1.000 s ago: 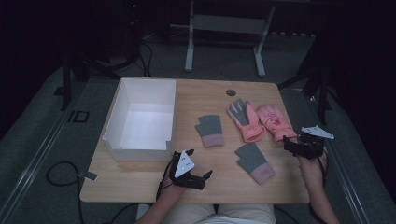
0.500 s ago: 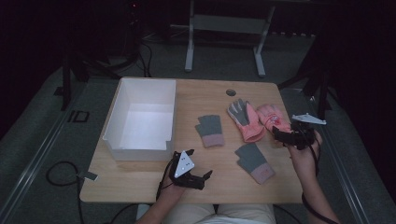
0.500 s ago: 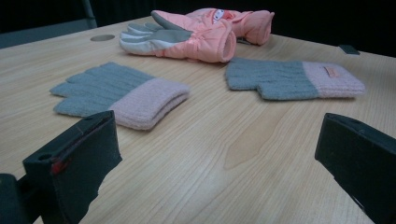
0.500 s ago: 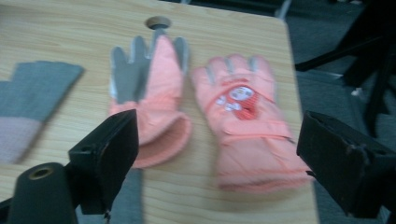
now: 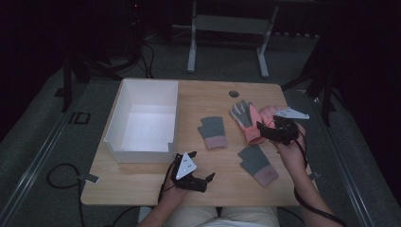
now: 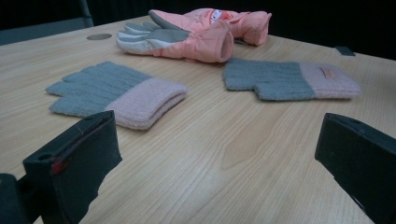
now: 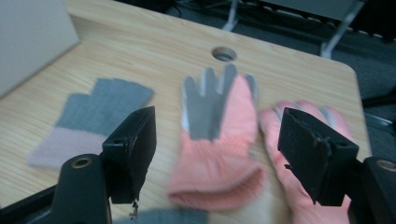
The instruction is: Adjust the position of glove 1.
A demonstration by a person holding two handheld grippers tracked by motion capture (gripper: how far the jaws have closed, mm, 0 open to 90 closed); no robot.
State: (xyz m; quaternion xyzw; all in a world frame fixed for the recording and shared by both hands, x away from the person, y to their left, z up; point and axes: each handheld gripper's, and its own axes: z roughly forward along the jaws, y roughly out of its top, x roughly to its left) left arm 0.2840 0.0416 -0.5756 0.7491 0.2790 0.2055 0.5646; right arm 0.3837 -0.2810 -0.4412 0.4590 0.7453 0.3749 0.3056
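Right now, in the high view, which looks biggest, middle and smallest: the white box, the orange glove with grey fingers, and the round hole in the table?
1. White box, by far the largest.
2. Orange glove, much smaller than the box.
3. Round hole, the smallest, though it lies farthest from the camera.

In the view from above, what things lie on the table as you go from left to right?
White box → left gripper → grey and pink knit glove → peach glove with grey palm → right gripper.
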